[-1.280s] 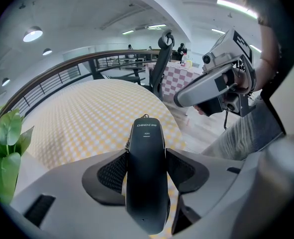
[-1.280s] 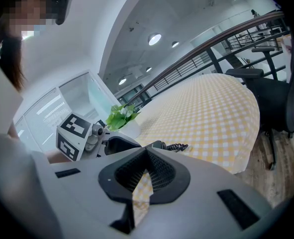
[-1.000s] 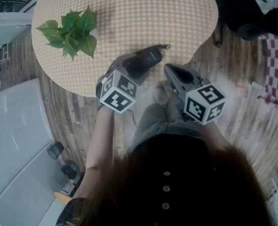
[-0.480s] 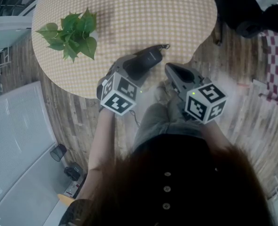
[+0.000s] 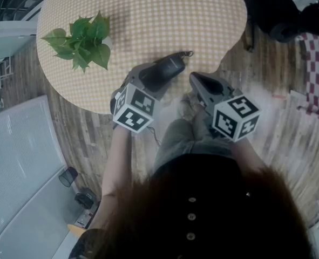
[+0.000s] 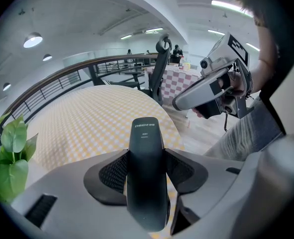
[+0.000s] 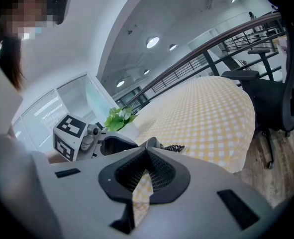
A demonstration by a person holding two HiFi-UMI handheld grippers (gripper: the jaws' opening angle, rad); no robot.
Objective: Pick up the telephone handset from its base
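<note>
Closing onto handset [image 6: 146, 193], left gripper [image 6: 146, 156] jaws clamped, near end hidden, right gripper [image 7: 147, 152] jaws together

Looking down from up top, I've got the left gripper [image 5: 155, 75] with the black plastic telephone handset [image 5: 169, 67] sticking out of its front, over the near edge of the round yellow-checked table [image 5: 148, 15]. A curly black cord [image 5: 187, 53] trails off the handset's far end. The right gripper [image 5: 195, 80] hangs just beside, over the wooden plank floor [image 5: 278, 123]. A green leafy plant [image 5: 81, 39] sits further left on the table.
</note>
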